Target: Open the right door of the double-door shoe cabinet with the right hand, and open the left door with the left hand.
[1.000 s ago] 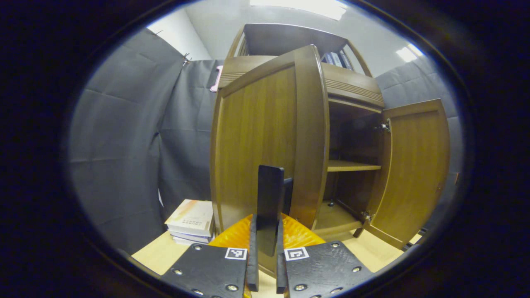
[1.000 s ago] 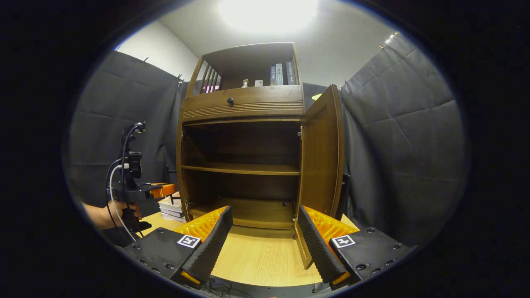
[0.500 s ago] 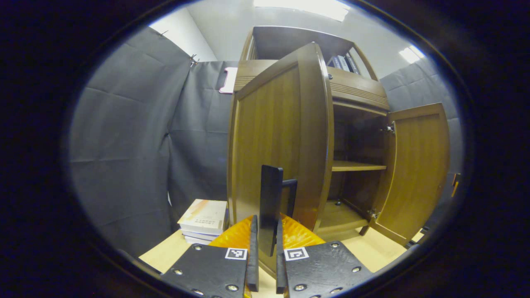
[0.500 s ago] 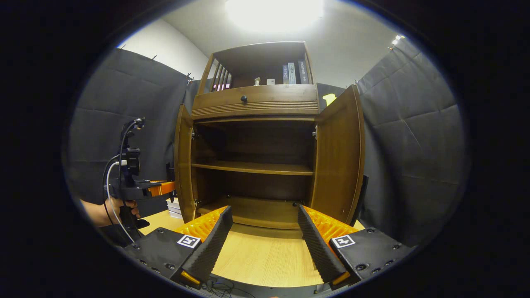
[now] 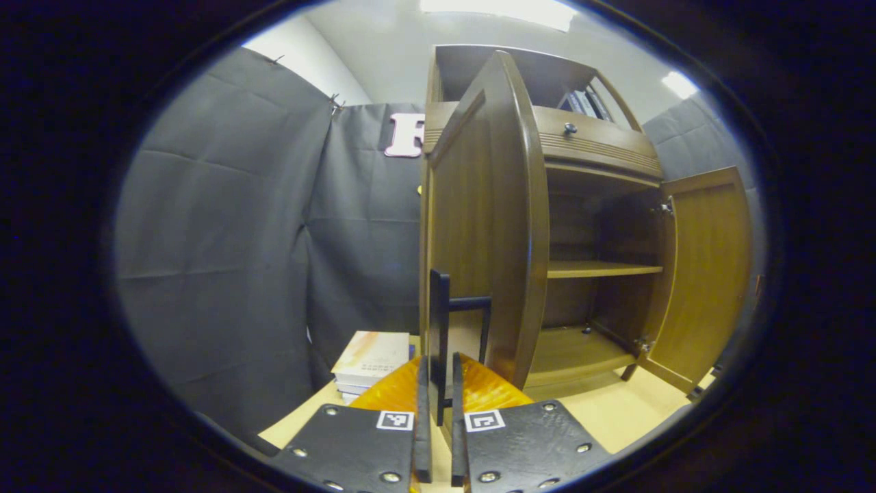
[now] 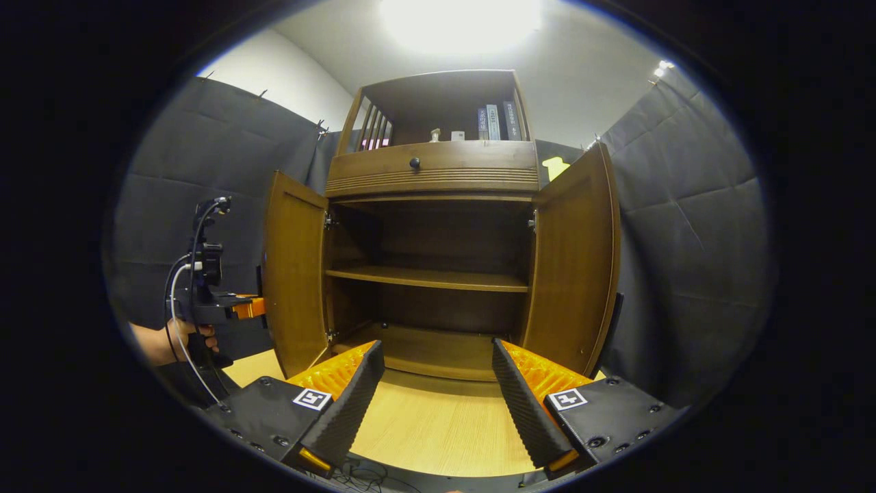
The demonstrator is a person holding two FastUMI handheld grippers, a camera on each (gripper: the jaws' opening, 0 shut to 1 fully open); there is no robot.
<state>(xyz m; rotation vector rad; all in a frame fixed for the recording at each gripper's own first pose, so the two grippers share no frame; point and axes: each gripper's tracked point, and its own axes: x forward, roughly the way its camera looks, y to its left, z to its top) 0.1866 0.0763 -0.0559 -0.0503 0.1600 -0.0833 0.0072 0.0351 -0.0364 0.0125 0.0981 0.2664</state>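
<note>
In the left gripper view, the left gripper (image 5: 438, 411) is seen clenched on the black handle (image 5: 439, 329) of the left door (image 5: 489, 226), both fingers pressing on the handle's vertical bar, which rises between them. The left door is seen nearly edge-on, swung well out from the shoe cabinet (image 5: 595, 147); beyond it the right door (image 5: 708, 274) stands open too, and the shelf (image 5: 602, 269) and the cabinet floor are exposed between them. A stack of books (image 5: 369, 359) lies on the light wooden table (image 5: 616, 418) just to the left of the left door. In the right gripper view, the right gripper (image 6: 434, 383) is held released — its ribbed fingers are spread wide with nothing between them — in front of the cabinet's open middle, apart from both doors. There the shoe cabinet (image 6: 431, 171) is faced head-on: the left door (image 6: 294, 274) and the right door (image 6: 575, 267) are both swung outward, the shelf (image 6: 428, 277) is bare, a knobbed drawer front sits above the opening, and a few upright books (image 6: 494, 122) are kept in the top compartment. At the far left of that view the left gripper (image 6: 236, 308) is seen at the outer face of the left door — held by a hand (image 6: 164, 342), with a white cable looping down from it.
</note>
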